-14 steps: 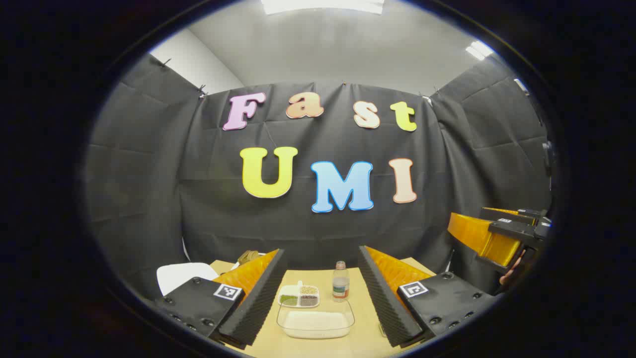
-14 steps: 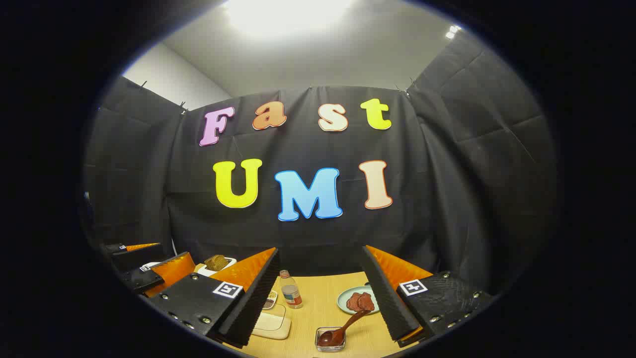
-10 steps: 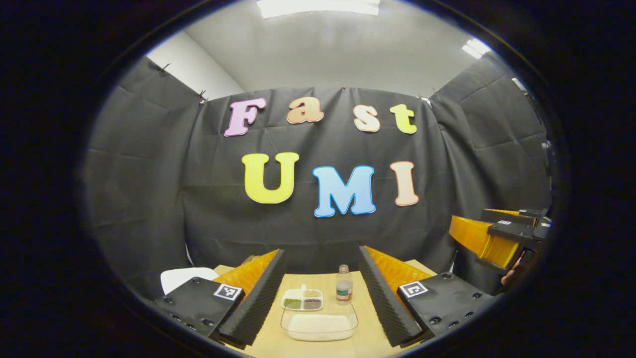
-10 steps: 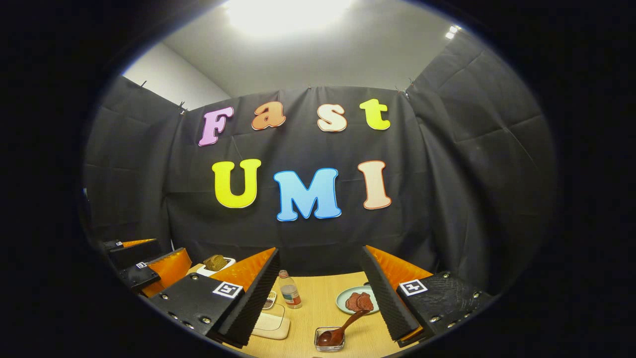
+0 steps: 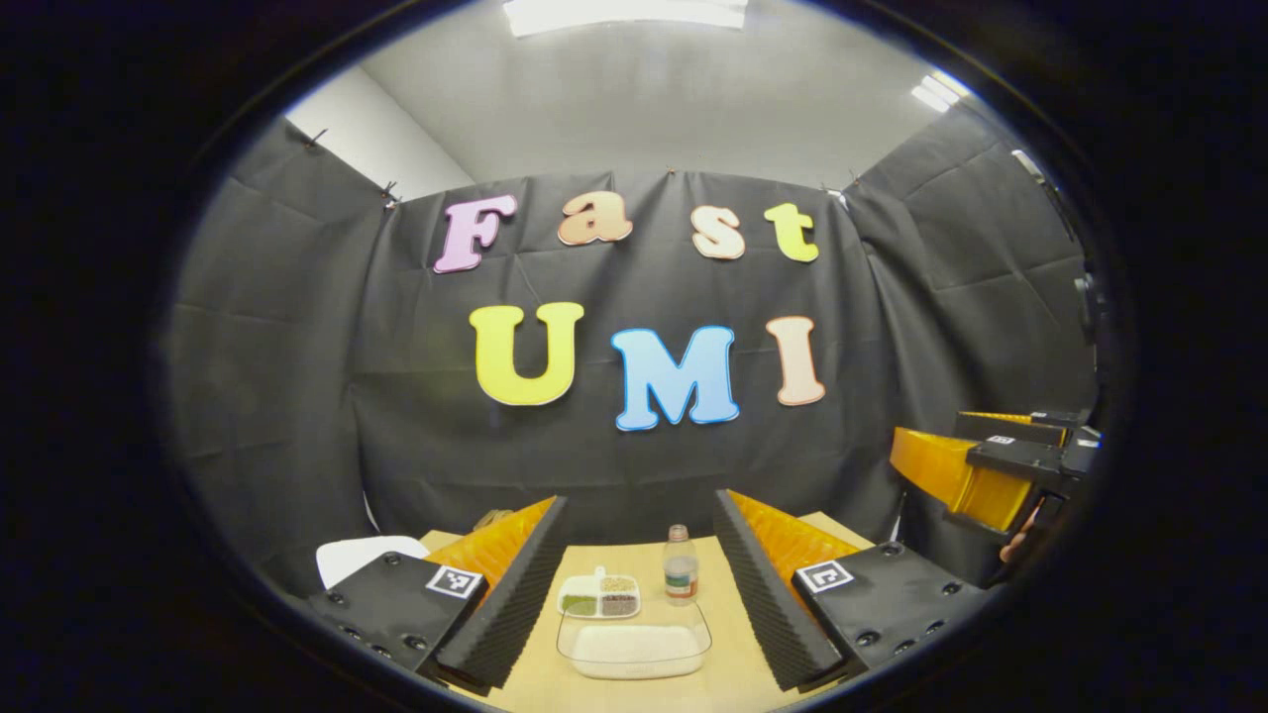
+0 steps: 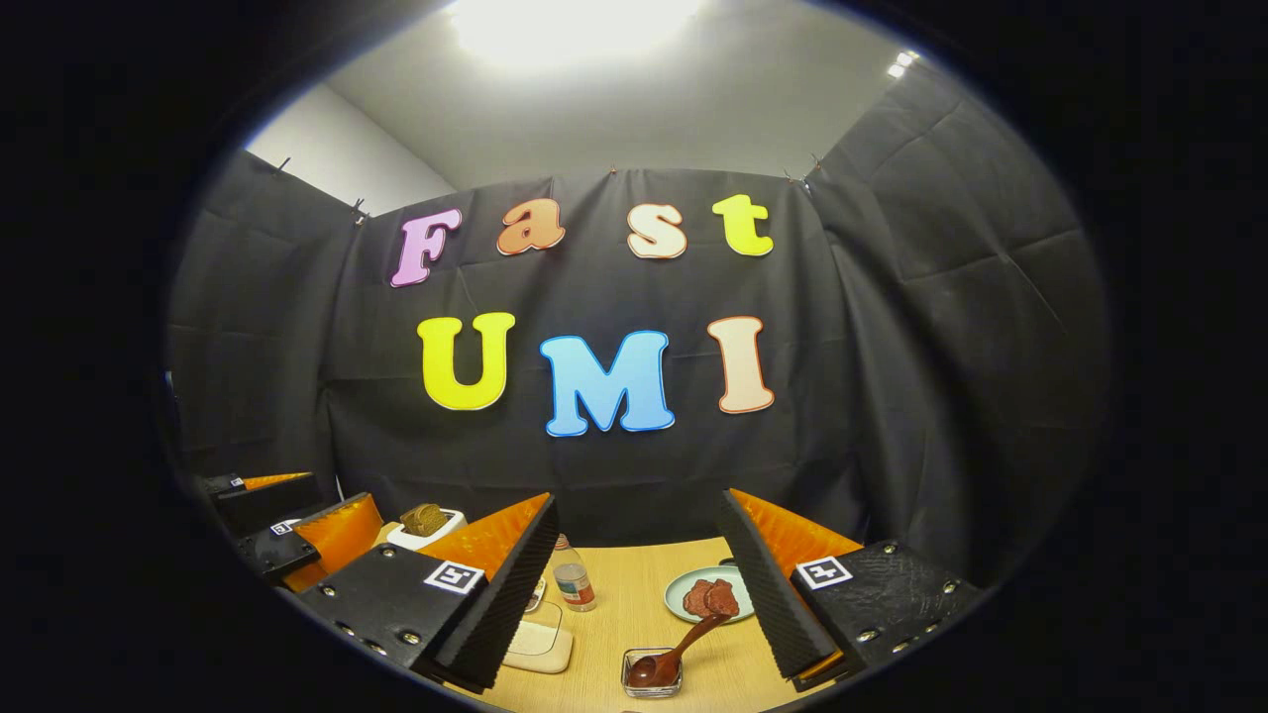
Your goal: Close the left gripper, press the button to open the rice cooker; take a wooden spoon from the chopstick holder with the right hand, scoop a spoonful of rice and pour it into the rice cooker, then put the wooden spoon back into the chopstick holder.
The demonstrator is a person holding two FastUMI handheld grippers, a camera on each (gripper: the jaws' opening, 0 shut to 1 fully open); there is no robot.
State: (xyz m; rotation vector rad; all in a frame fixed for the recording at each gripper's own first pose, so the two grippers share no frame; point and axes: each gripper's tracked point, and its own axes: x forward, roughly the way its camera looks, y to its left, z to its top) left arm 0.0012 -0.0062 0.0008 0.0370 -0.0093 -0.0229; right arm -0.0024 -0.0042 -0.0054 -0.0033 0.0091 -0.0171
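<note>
Both grippers hang above a pale wooden table point(image 5: 738, 649), fingers spread wide with nothing between them.

In the left gripper view, the left gripper point(image 5: 639, 594) frames a clear rectangular plastic tub of white rice point(image 5: 634, 644) lying directly ahead between its ribbed foam pads. Just beyond the tub sits a small white divided dish point(image 5: 599, 598) of green and brown grains, and beside that a clear small bottle point(image 5: 680, 564) whose label is too small to read. A white rounded shape point(image 5: 357, 555), partly hidden, lies left of the left finger. The right gripper point(image 5: 976, 470) shows far right, cut off.

In the right gripper view, the right gripper point(image 6: 639, 594) frames a dark wooden spoon point(image 6: 674, 654) resting in a small square glass holder point(image 6: 649, 673). Beyond lies a pale green plate point(image 6: 684, 594) with reddish-brown slices.
</note>
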